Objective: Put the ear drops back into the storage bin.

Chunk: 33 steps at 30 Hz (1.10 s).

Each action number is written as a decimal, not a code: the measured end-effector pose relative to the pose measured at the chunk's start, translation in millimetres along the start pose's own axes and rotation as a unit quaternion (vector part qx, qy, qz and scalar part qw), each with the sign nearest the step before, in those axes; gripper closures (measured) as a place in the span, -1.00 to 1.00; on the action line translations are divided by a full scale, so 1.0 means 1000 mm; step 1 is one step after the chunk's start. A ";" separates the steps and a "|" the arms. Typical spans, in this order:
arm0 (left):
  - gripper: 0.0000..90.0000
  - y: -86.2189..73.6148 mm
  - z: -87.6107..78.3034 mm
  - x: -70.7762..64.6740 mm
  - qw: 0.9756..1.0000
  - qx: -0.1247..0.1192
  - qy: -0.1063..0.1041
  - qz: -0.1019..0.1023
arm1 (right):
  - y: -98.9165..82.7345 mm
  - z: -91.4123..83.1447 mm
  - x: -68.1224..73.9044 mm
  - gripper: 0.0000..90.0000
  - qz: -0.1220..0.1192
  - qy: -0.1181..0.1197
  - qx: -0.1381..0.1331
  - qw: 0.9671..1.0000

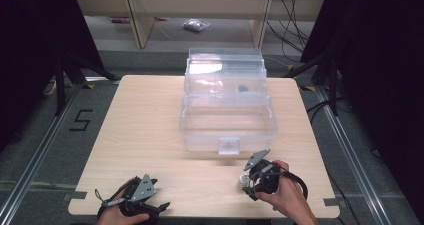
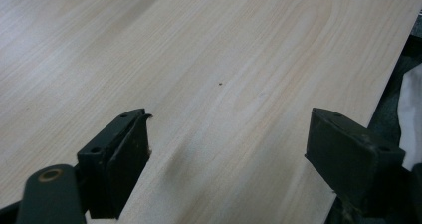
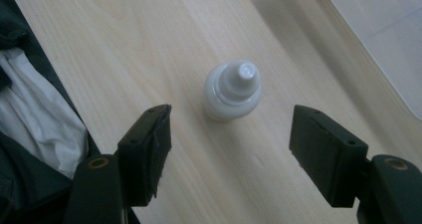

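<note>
Fingers [image 3: 149,149] of the right gripper [image 3: 231,149] gaped wide around a small white dropper bottle [image 3: 233,90] standing on the counter [image 1: 145,135]; light, slick, tippy, best pinched at its body. Left gripper [image 2: 226,154] open, empty.

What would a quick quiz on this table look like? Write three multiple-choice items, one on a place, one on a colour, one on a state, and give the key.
1. Where does the small bottle stand?
A. inside the clear box
B. on the table ahead of the right gripper
C. on the floor

2. What colour is the bottle?
A. white
B. red
C. black

3. How does the clear plastic box stand?
A. shut and latched
B. tipped on its side
C. open, lid raised behind it

Key: 1 B, the right gripper view shows it upright on the wooden table beyond the open jaws of the right gripper. 2 A, body and cap are both white. 3 C, the high view shows the lid standing up at the far side.
</note>
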<state>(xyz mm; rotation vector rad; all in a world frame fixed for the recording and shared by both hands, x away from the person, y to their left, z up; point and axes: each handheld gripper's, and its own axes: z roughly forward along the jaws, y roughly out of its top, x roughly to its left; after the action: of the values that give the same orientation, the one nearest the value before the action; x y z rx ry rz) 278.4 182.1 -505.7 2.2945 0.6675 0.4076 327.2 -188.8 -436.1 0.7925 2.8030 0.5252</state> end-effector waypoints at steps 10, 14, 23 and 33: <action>-0.63 0.000 0.000 0.001 1.000 0.000 -0.002 0.009 | 0.013 0.011 0.000 -0.07 -0.013 0.012 0.020 1.000; -0.63 0.000 0.000 0.000 1.000 0.000 0.000 0.000 | 0.017 0.015 -0.001 -0.05 -0.017 0.014 0.030 0.999; -0.63 0.000 -0.001 0.001 1.000 0.001 -0.001 0.010 | 0.019 0.018 -0.003 0.03 -0.016 0.012 0.036 0.999; -0.63 0.000 0.000 0.000 1.000 0.000 -0.001 0.001 | 0.021 0.024 -0.006 0.14 -0.024 0.022 0.039 0.999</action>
<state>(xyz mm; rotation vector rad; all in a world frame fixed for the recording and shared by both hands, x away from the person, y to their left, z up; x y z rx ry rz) 278.4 182.3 -505.5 2.2952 0.6653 0.4061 348.1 -168.1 -449.5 0.7345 2.8911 0.4335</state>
